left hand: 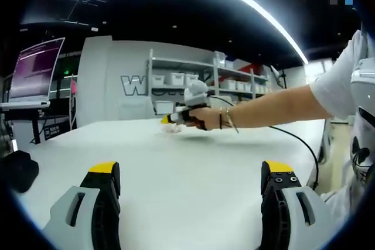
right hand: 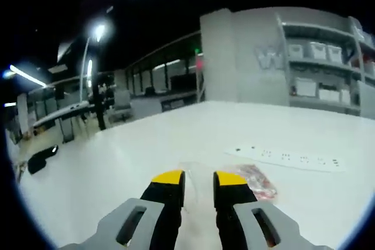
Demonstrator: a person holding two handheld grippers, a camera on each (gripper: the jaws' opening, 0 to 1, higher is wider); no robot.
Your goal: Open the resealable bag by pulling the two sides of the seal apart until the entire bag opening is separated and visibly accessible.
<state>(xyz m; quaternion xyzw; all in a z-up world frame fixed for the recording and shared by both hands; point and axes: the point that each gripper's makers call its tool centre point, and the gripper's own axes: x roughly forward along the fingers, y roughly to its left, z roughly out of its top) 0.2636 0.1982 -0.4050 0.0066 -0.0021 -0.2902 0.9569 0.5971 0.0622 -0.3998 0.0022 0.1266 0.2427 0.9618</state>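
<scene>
We judge the task to be at its very start: the resealable bag (right hand: 249,181) lies flat on the white table (right hand: 146,144), a clear pouch with reddish contents, and nothing in the right gripper view shows its seal parted. In that view the right gripper (right hand: 198,187) is low over the table with its yellow-tipped jaws brought close together, a narrow gap between them, right at the bag's near edge; a thin clear film seems to lie in that gap, but we cannot tell whether the jaws actually pinch it (the plastic is too faint to read). In the left gripper view, the left gripper (left hand: 190,177) stands well back from the bag with its jaws spread wide and nothing between them, and we see the person's hand (left hand: 202,116) reaching the other tool out over the table to the bag. What is left, as we read it, is nearly everything: secure one side of the seal, bring the left gripper in to take the other side, and pull them apart along the whole opening.
</scene>
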